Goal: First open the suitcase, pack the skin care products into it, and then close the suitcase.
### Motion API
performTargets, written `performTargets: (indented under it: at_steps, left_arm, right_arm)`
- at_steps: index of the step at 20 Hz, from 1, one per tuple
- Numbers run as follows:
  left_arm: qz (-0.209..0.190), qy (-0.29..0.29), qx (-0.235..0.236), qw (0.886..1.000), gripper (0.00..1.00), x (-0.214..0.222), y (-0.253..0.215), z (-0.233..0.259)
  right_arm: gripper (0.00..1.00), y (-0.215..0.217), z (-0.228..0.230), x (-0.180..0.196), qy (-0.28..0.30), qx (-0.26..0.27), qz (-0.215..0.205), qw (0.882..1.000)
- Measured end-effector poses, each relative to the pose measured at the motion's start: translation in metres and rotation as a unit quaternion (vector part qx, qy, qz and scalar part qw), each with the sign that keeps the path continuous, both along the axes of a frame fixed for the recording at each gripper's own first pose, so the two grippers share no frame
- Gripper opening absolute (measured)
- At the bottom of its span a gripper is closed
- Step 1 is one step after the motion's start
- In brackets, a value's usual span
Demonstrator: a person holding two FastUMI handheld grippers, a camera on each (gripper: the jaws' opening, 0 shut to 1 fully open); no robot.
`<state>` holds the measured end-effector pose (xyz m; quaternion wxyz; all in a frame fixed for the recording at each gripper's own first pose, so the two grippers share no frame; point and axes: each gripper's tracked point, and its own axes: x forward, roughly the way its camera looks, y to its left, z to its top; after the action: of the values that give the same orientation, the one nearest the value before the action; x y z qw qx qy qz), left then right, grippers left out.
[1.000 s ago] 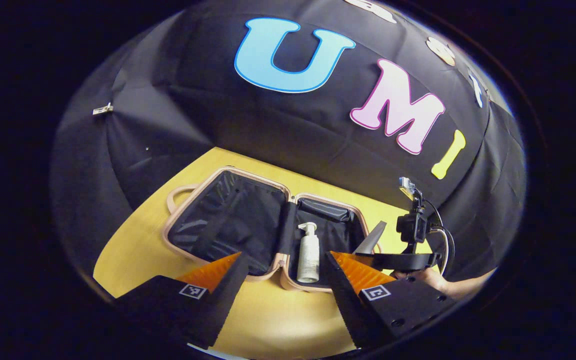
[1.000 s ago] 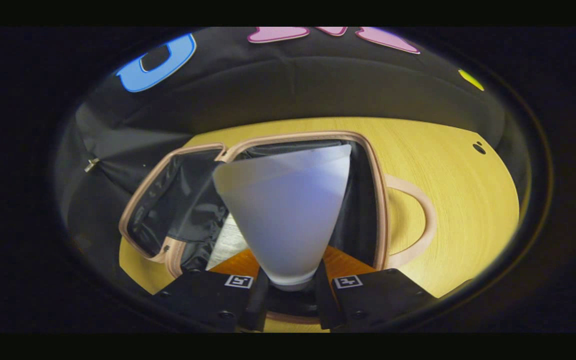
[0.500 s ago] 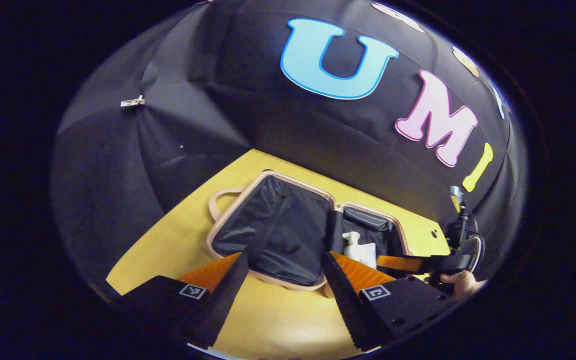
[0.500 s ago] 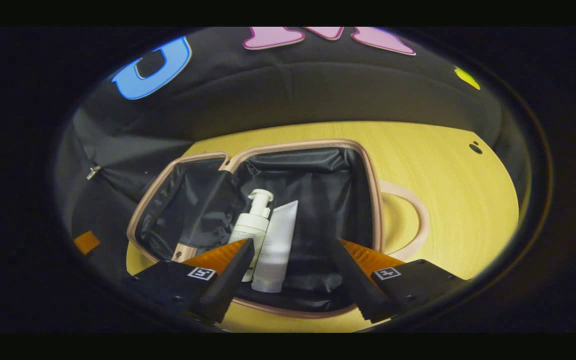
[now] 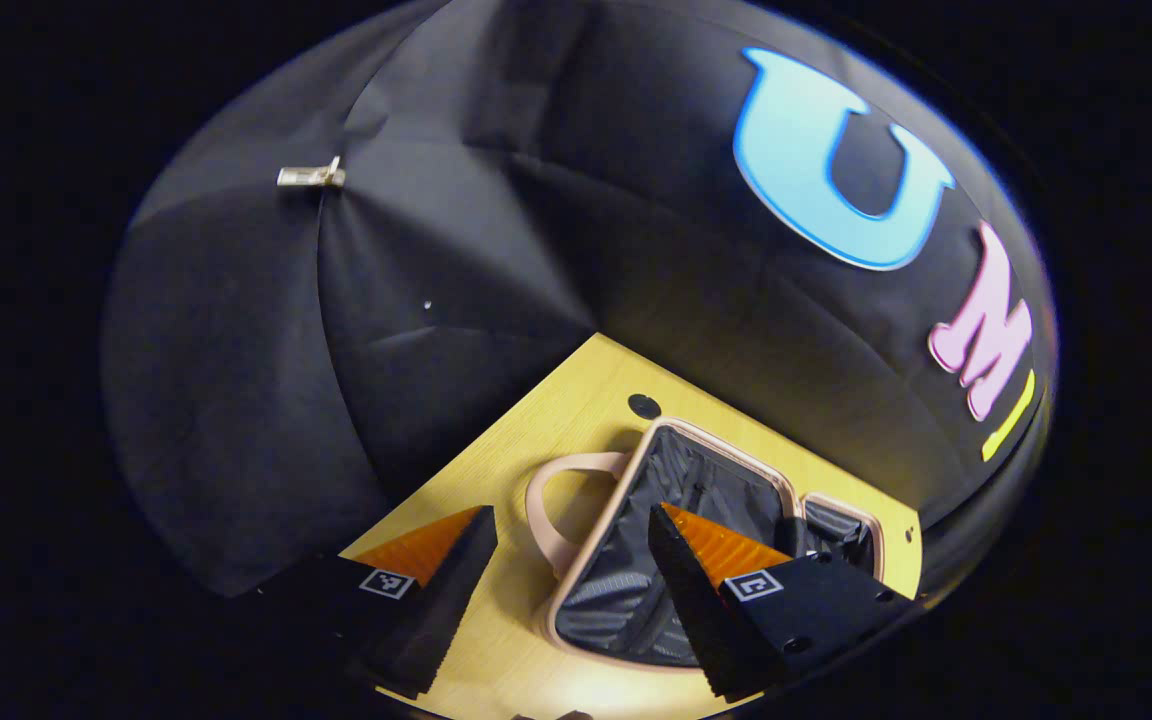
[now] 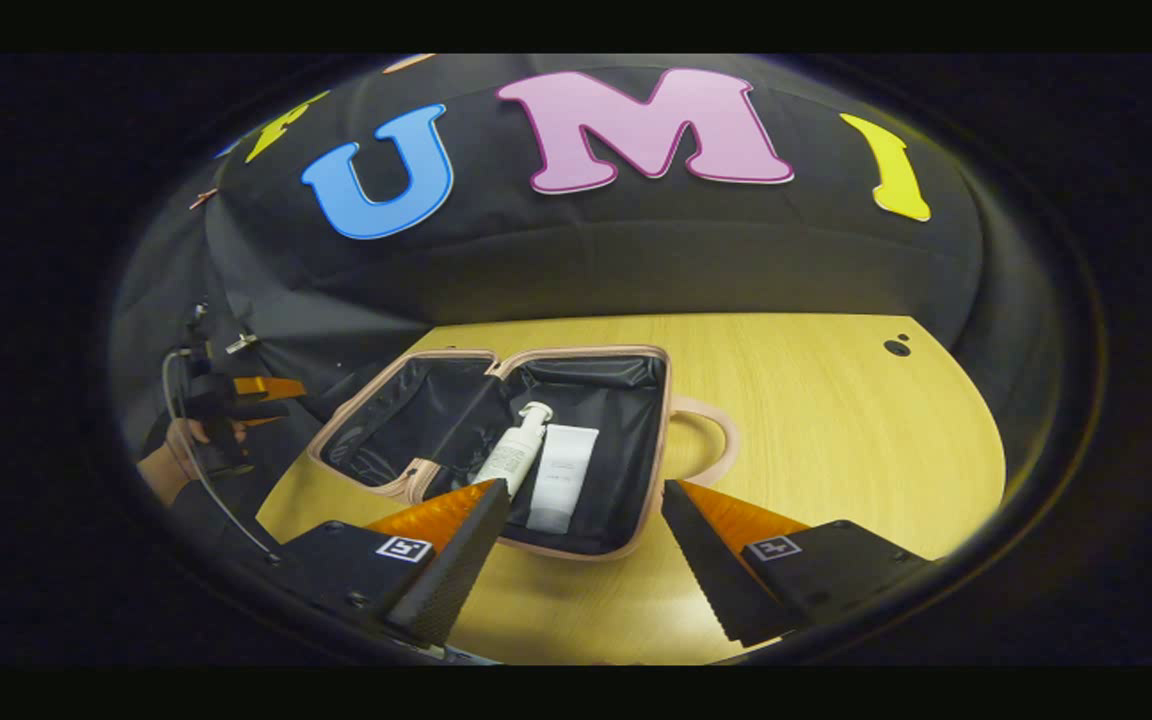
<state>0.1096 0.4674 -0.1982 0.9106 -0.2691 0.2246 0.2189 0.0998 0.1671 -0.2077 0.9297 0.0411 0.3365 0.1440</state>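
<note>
In the right gripper view, the pink-rimmed suitcase [image 6: 576, 351] lies open flat on the yellow table [image 6: 816, 420], its black lining showing. A white pump bottle [image 6: 514, 458] and a white tube [image 6: 561, 478] lie side by side in its right half. My right gripper [image 6: 586, 505] is open and holds nothing, hovering just in front of the suitcase's near edge. My left gripper [image 6: 271, 400] is in a hand [image 6: 171, 460] off the table's left side. In the left gripper view, my left gripper [image 5: 571, 535] stands open over the suitcase [image 5: 626, 480], by its handle [image 5: 548, 500].
The suitcase's other handle [image 6: 718, 440] lies flat on the table to the right. There are small dark holes in the tabletop [image 6: 897, 347] [image 5: 644, 406]. Bare table [image 5: 556, 420] runs from the suitcase to the black cloth wall.
My right gripper opened, left the white tube in the suitcase beside the bottle, and drew back. My left gripper swung left, towards the suitcase's handle end.
</note>
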Motion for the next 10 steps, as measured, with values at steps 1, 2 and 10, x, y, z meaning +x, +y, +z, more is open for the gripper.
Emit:
performTargets:
  at_steps: [1, 2, 10]
  left_arm:
    - [0.003, 0.001, -0.025, 1.0, 0.96, 0.01, 0.008, -0.013]
    - [0.009, -0.005, -0.052, 0.999, 0.96, 0.019, 0.016, -0.023]
    - [0.012, 0.011, -0.159, 0.987, 0.93, 0.051, 0.028, -0.077]
  right_arm:
    - [0.98, -0.006, 0.004, 0.001, 0.0, -0.002, -0.002, 1.0]
    - [0.98, -0.012, 0.007, 0.002, -0.002, -0.004, -0.005, 1.0]
    - [0.98, -0.024, 0.023, -0.01, -0.024, -0.021, 0.009, 0.999]
